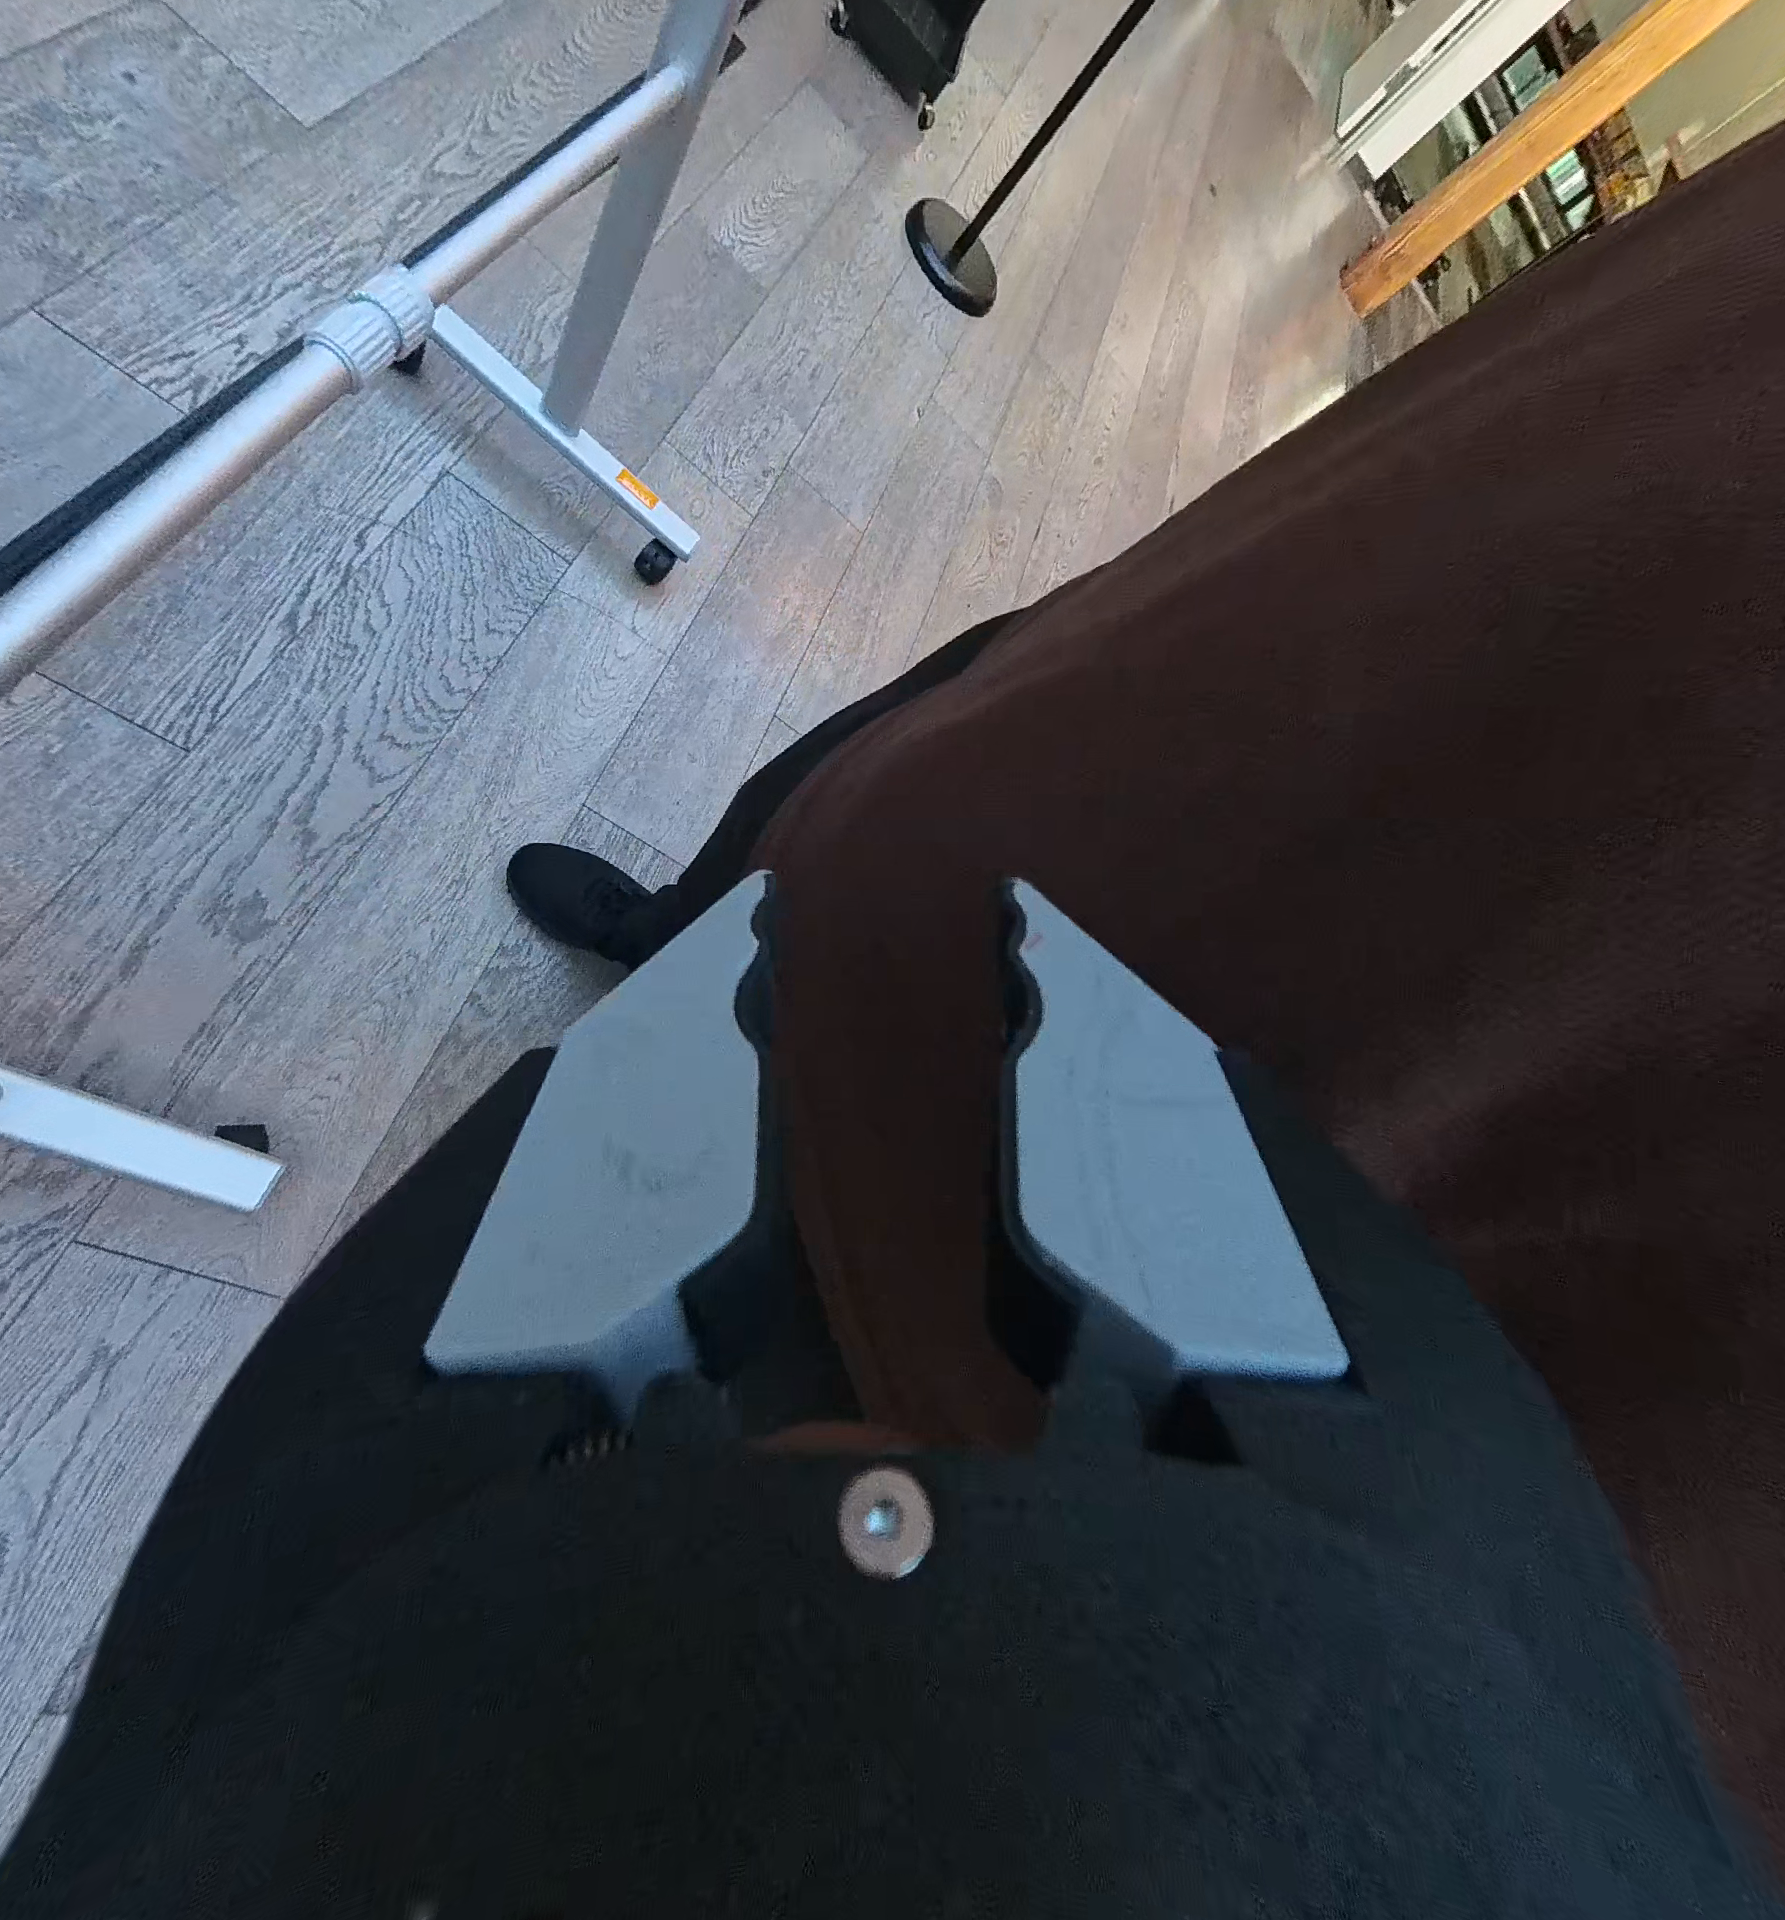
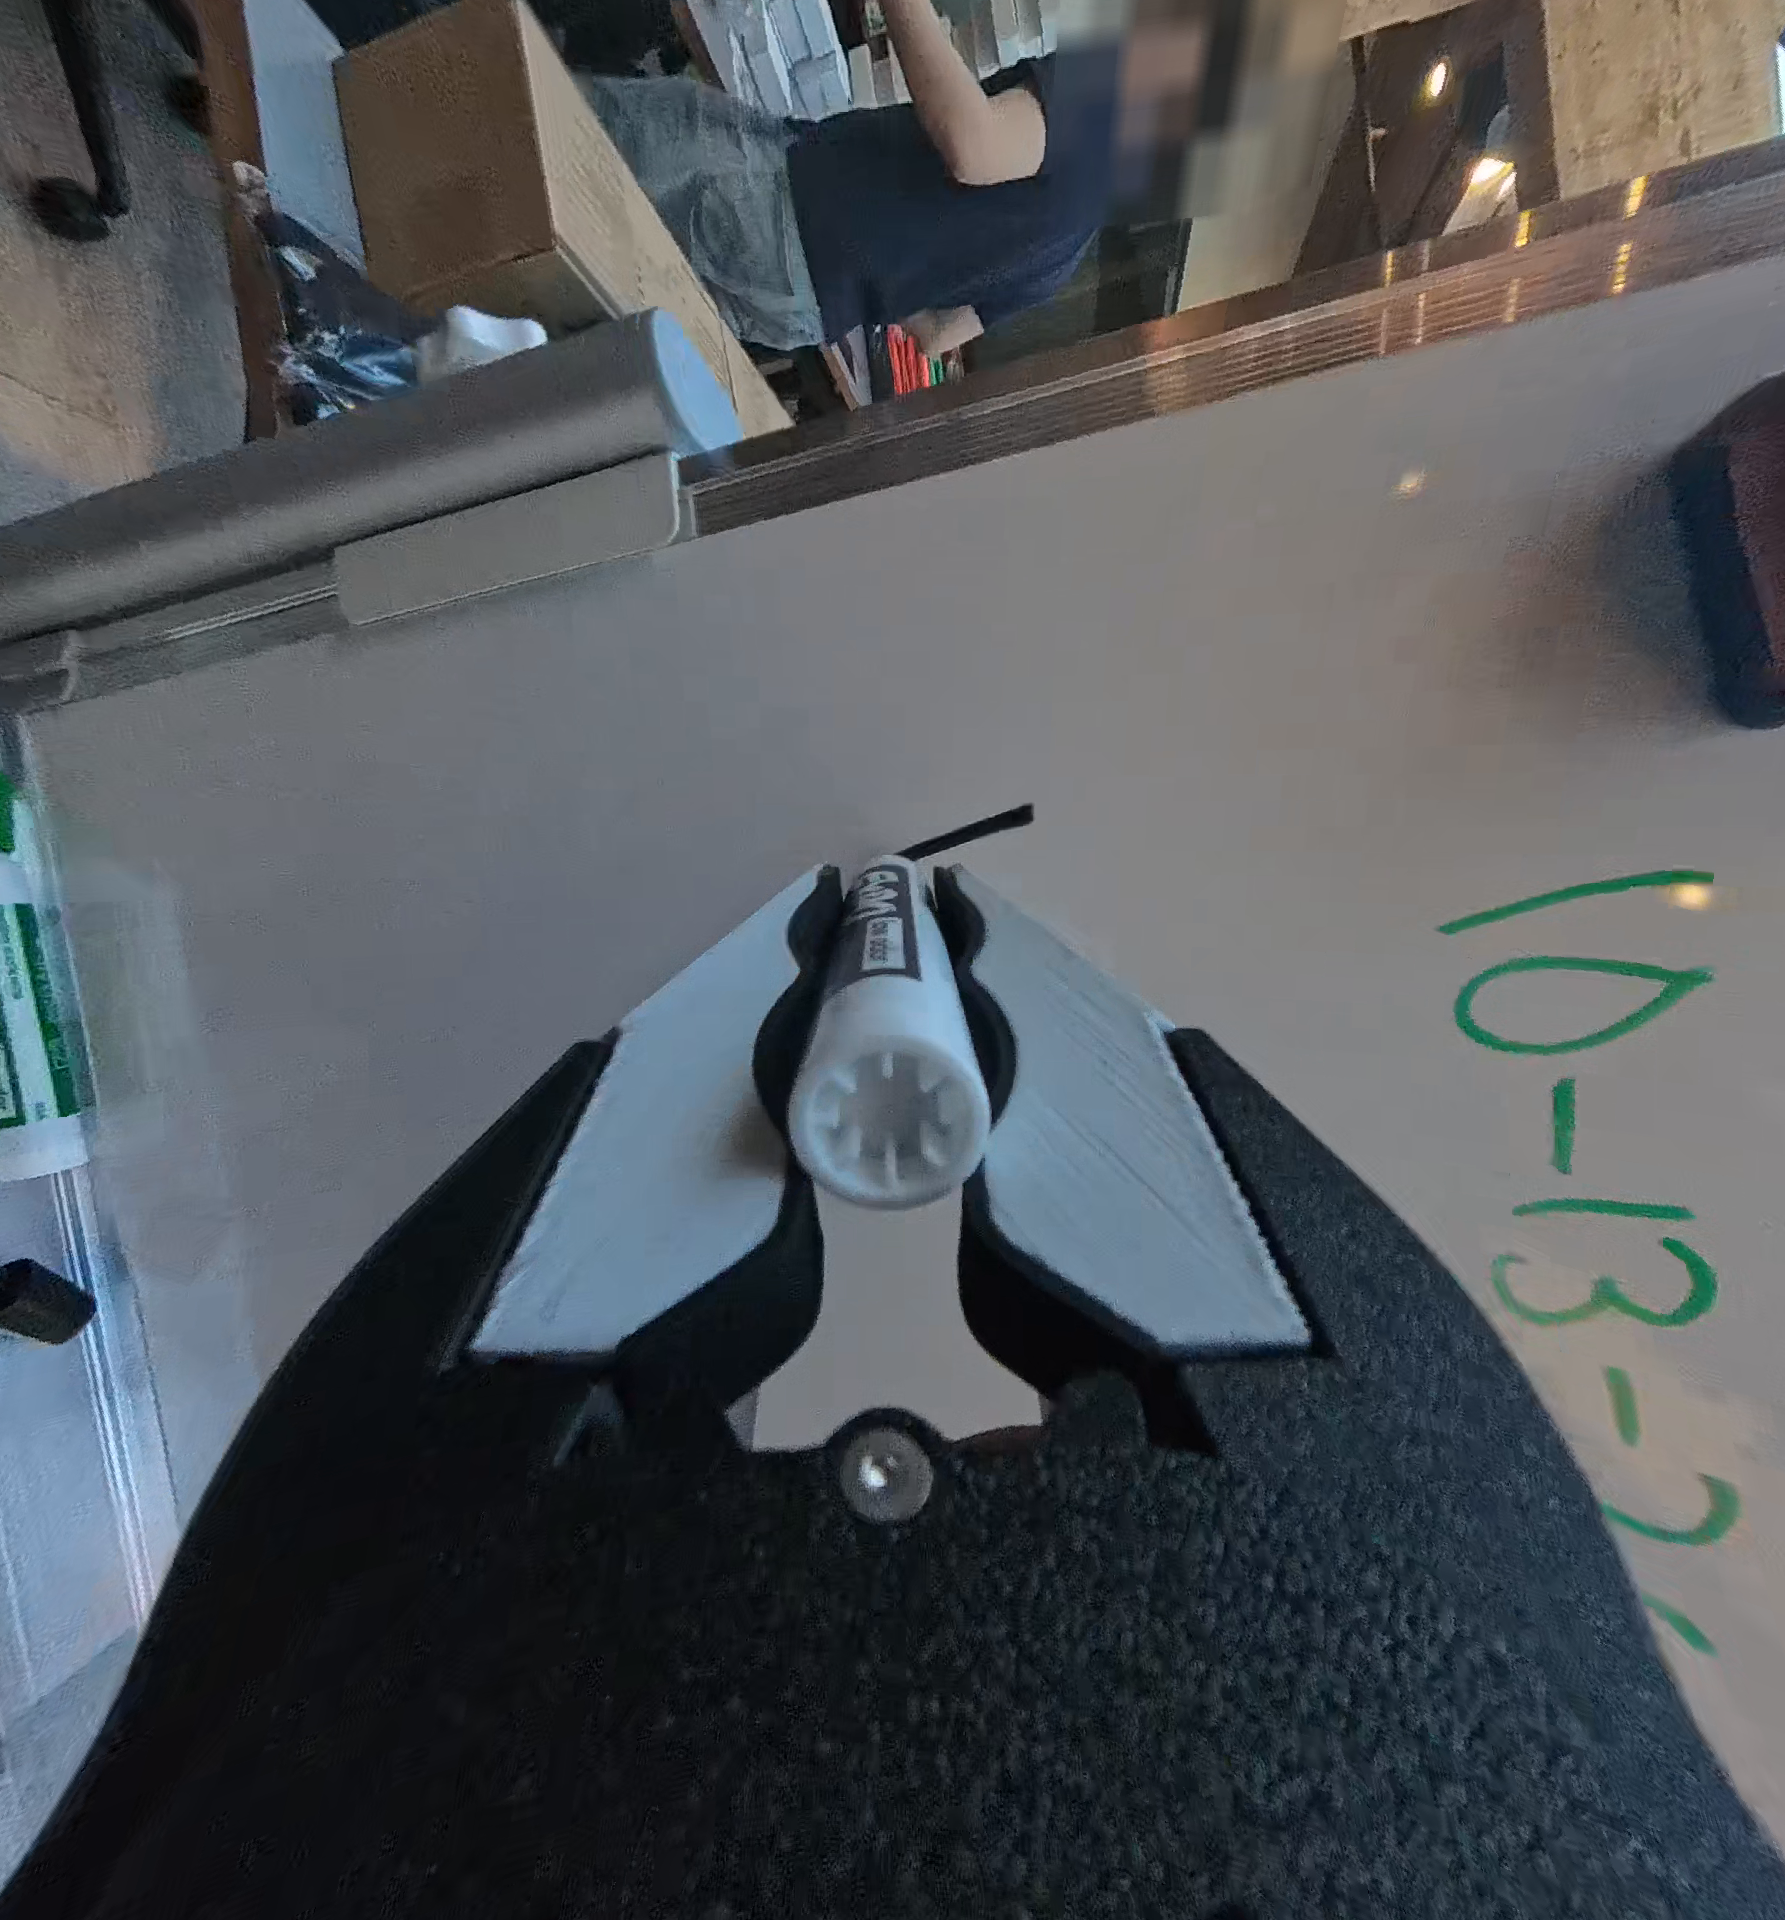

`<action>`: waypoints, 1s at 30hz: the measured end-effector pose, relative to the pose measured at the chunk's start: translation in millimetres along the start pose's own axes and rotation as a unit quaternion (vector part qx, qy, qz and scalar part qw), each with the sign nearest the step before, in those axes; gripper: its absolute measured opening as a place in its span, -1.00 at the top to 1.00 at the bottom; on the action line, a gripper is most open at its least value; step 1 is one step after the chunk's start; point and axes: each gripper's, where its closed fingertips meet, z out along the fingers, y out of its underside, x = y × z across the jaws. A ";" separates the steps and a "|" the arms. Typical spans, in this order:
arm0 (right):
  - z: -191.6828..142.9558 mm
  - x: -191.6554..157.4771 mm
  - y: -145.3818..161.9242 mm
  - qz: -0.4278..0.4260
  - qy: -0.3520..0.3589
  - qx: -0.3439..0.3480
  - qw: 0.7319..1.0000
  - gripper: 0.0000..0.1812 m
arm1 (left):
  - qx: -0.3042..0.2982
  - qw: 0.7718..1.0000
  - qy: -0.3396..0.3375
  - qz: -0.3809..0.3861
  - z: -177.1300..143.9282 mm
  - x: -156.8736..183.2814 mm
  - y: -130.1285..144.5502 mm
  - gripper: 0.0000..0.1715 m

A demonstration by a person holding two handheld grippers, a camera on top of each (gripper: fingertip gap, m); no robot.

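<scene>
My right gripper is shut on a white-barrelled black marker. The marker's tip touches the whiteboard at the end of a short black stroke. A brown eraser with a black felt base rests on the board at the upper right. My left gripper is open and empty. It points down at the floor beside a person's brown garment, which shows in the gap between its fingers.
Green writing runs along the board's right side. A green marker and a black cap lie in the tray at the left. The left wrist view shows a wheeled silver stand, a round black pole base and a person's black shoe. Across from one pair of fingers to the other is roughly 40 cm.
</scene>
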 end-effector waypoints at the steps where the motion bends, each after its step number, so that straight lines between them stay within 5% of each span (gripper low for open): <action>1: -0.1 -6.4 2.7 0.001 -0.008 -0.004 1.000 0.81 | 0.000 1.000 0.000 0.000 -0.7 0.0 -0.4 0.56; 8: -7.8 30.5 -22.2 0.000 0.035 0.032 0.999 0.81 | -0.003 1.000 0.007 -0.008 0.4 0.8 4.5 0.56; 19: -10.7 -4.5 21.3 -0.035 -0.011 -0.018 0.999 0.81 | 0.003 1.000 0.009 -0.015 4.0 2.6 6.7 0.56; 25: -20.7 44.7 13.2 -0.004 0.037 -0.006 0.999 0.81 | 0.001 0.999 0.017 -0.027 4.6 2.5 8.7 0.56; 30: -33.7 37.4 13.2 -0.020 0.033 0.004 0.999 0.82 | 0.002 1.000 0.017 -0.020 6.1 2.8 4.0 0.56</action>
